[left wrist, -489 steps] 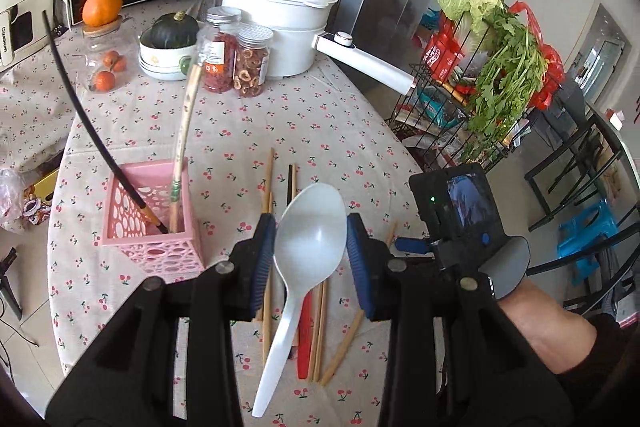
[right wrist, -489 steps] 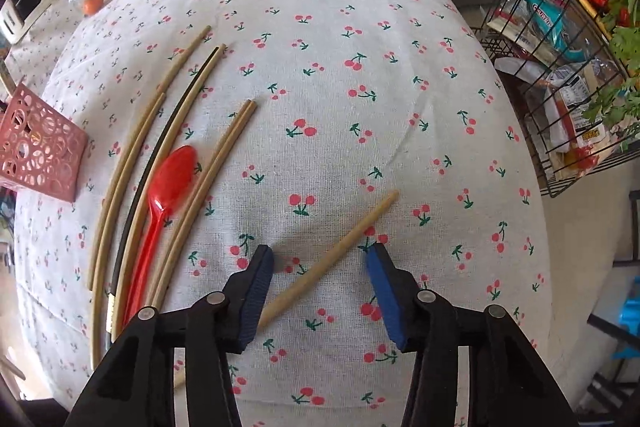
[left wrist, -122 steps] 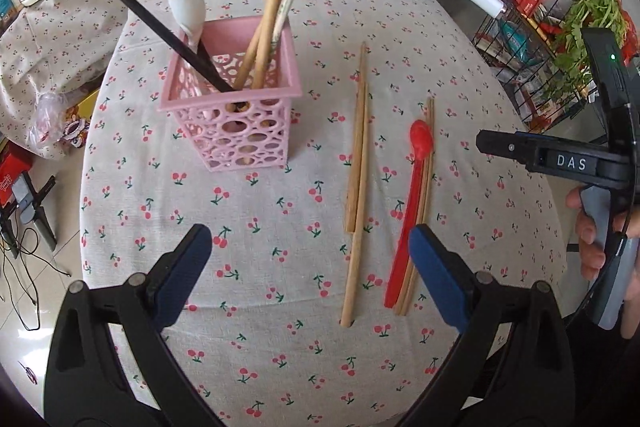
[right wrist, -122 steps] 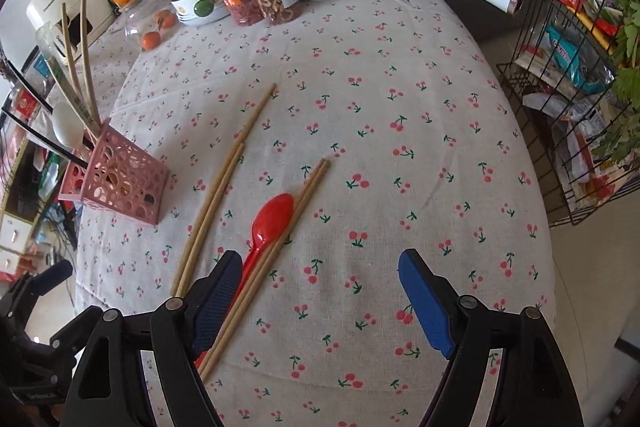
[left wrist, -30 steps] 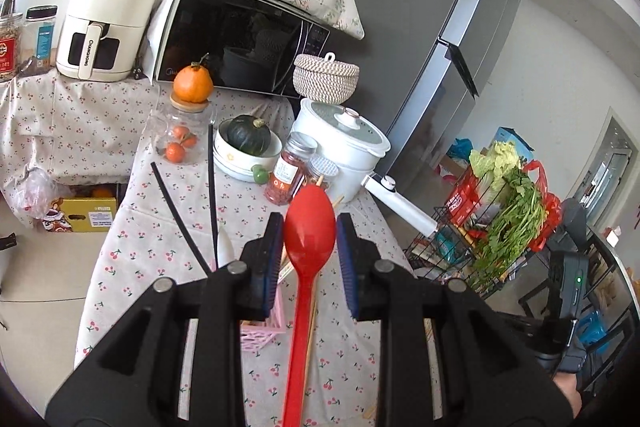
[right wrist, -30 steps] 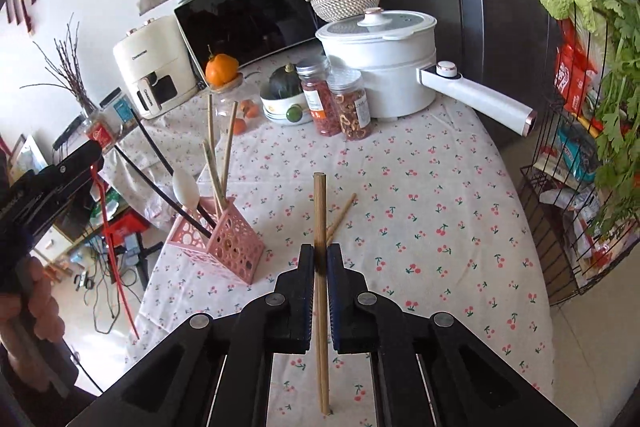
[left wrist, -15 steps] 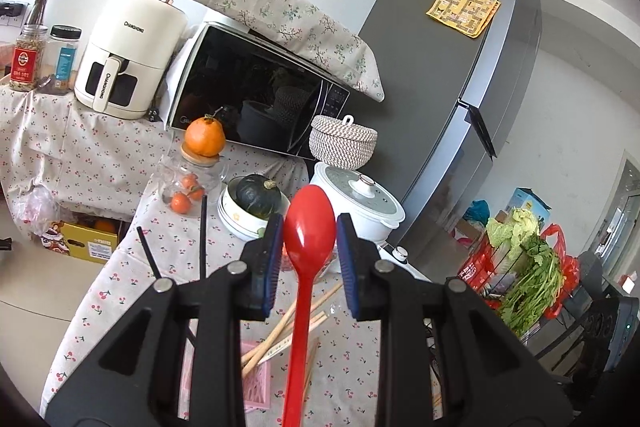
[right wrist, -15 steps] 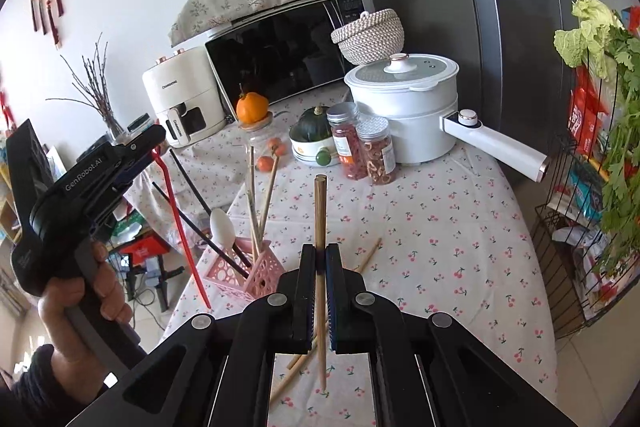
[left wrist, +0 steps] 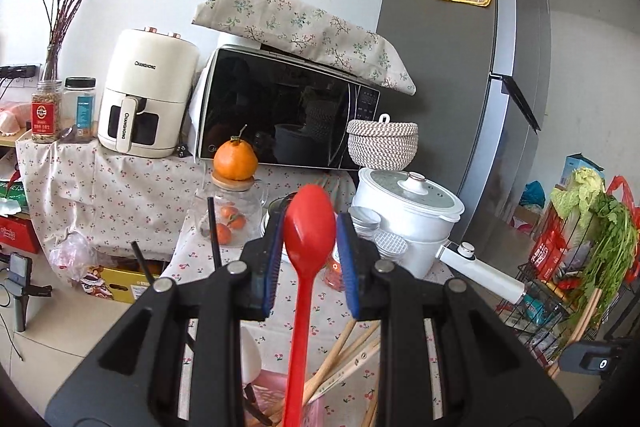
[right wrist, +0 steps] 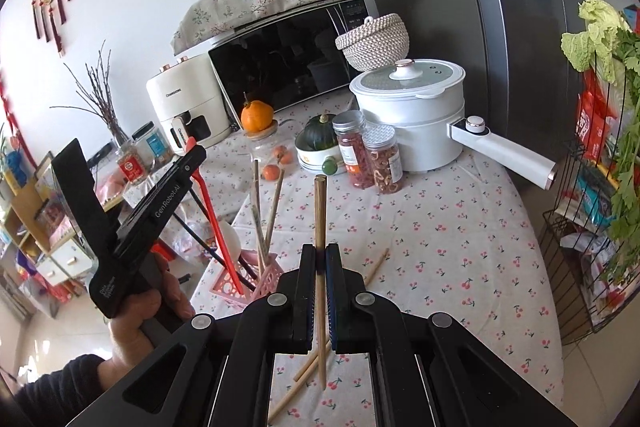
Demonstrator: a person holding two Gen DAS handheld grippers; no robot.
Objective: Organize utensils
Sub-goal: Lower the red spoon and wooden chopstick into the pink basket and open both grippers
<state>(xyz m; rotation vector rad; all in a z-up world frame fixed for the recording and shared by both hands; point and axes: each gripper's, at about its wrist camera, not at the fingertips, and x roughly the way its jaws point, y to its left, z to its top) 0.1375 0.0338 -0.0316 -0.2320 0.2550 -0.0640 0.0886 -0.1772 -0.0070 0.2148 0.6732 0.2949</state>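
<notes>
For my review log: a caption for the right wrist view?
Right gripper clamps a wooden chopstick upright; left gripper lowers red spoon into pink holder.

holder (right wrist: 267, 281) left on table (right wrist: 460, 227), pot (right wrist: 412, 107) behind jars (right wrist: 370, 155)

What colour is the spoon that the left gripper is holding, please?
Bright red; the spoon shows best in the left wrist view, clamped in the left gripper.
</notes>
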